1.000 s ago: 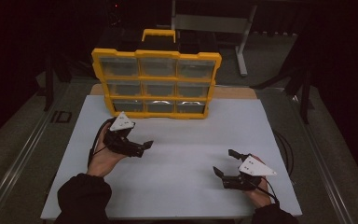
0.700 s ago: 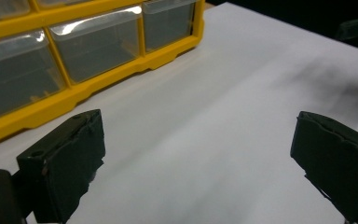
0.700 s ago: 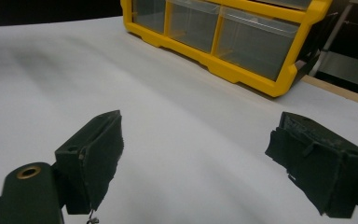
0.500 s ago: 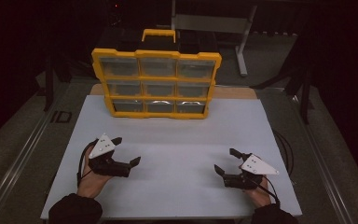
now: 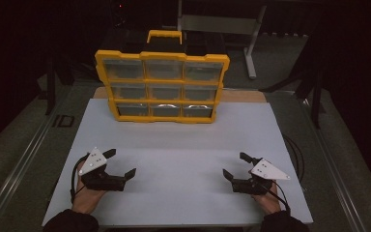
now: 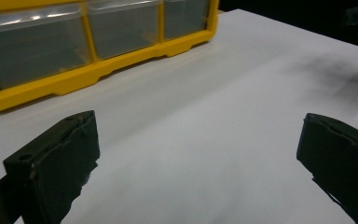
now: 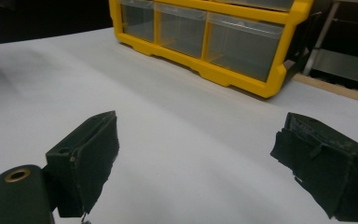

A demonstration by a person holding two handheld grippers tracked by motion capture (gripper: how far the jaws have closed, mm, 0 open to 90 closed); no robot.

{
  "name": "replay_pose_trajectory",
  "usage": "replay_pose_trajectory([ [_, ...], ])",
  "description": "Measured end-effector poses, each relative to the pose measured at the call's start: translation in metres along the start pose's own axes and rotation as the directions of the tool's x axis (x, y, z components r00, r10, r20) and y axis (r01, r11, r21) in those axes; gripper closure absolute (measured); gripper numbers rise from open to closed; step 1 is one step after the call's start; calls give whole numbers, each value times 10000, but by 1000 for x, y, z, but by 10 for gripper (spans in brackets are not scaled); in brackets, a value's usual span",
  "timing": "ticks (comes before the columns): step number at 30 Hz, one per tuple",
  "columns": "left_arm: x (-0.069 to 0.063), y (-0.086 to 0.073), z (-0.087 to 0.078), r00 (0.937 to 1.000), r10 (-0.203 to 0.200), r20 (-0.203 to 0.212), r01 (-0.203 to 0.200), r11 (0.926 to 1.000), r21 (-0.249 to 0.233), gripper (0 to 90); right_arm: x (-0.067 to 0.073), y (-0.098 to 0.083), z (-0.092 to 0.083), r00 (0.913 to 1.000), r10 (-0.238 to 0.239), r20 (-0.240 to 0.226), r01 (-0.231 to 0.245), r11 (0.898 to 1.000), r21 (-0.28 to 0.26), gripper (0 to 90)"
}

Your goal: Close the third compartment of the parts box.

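High view: left gripper [image 5: 122,164] has dropped nearer the person, fingers apart, holding nothing.

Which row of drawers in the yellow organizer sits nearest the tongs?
The bottom row of the yellow organizer, just above its base on the white table; the other rows stack above it.

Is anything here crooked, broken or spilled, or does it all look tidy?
Nothing much stands out. The yellow drawer cabinet stands upright at the far edge of the white board, all its drawers shut. The left gripper and right gripper rest open, holding nothing. The black pads look a little frayed at the edges.
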State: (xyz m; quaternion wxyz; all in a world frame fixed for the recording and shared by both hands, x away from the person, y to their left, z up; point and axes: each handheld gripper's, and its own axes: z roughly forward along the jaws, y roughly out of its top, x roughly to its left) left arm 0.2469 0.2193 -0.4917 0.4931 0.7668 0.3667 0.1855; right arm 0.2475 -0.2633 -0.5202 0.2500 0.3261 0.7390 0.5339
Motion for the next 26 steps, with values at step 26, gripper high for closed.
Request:
replay_pose_trajectory([
  [26,-3,-8,2,9994,134,-305,-126,9996,247,0,-3,-2,1,9994,-113,336,104,9996,254,114],
])
